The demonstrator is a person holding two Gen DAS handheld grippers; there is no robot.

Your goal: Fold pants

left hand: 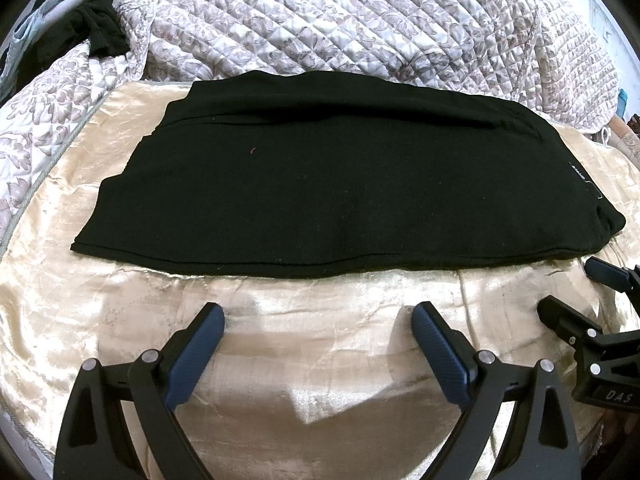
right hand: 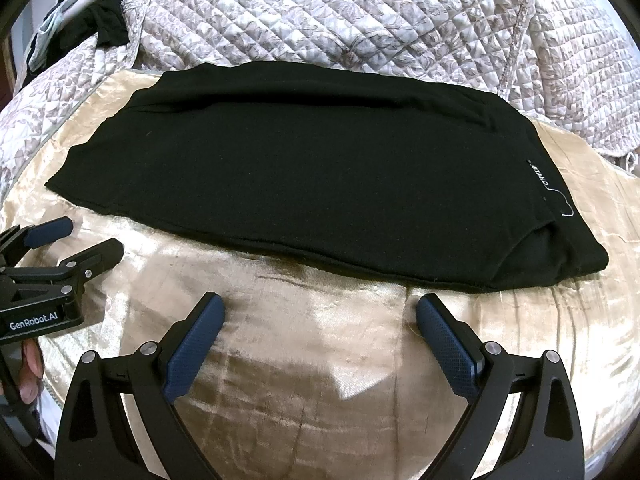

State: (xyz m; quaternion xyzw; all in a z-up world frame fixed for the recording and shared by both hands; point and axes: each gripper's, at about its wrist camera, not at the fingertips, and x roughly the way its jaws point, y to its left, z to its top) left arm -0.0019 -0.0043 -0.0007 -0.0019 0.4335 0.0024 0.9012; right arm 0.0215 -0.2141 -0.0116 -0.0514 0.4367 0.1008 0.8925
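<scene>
Left wrist view shows the black pants lying flat on a gold satin cover spread over the bed, already folded into a broad band whose long axis runs left to right, straight across the line of both tools. The left gripper hovers on the near side of that band with its 2 fingers spread wide and nothing between them; the near hem lies just beyond the fingertips, not touching. From the right wrist view the right gripper stands the same way, fingers apart and empty, near the hem and closer to the right end, where a small white label and a tucked corner show. Each tool appears at the edge of the other's view, so they sit side by side, both pointing toward the far quilt. A dark garment lies at the far left, well apart. As I judge it, the left gripper is nearer the left end and the right gripper nearer the right end, so a further fold would bring one end across toward the other.
</scene>
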